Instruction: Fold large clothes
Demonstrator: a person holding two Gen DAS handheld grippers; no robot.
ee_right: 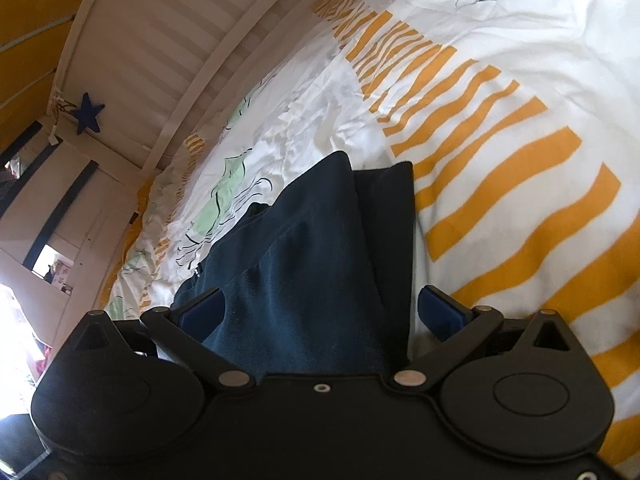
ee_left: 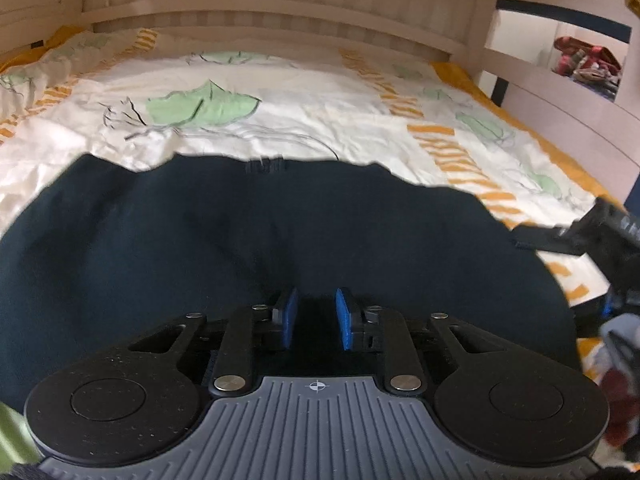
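Dark navy garment spread on a patterned bed, a gripper at each side.

The left gripper [ee_left: 316, 320] has its blue pads narrowly apart over the garment [ee_left: 240, 232] (whether cloth is pinched is unclear); the right gripper [ee_right: 320, 316] stands wide around a raised fold; beyond, the duvet [ee_left: 300, 92] and slatted headboard [ee_left: 280, 0].

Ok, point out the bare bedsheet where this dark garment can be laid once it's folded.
Free: the wide stretch of bedsheet between the dark garment's far edge and the headboard, and the orange-striped strip right of it in the right wrist view. Crowded: the near side, where the left gripper, right gripper and garment sit.
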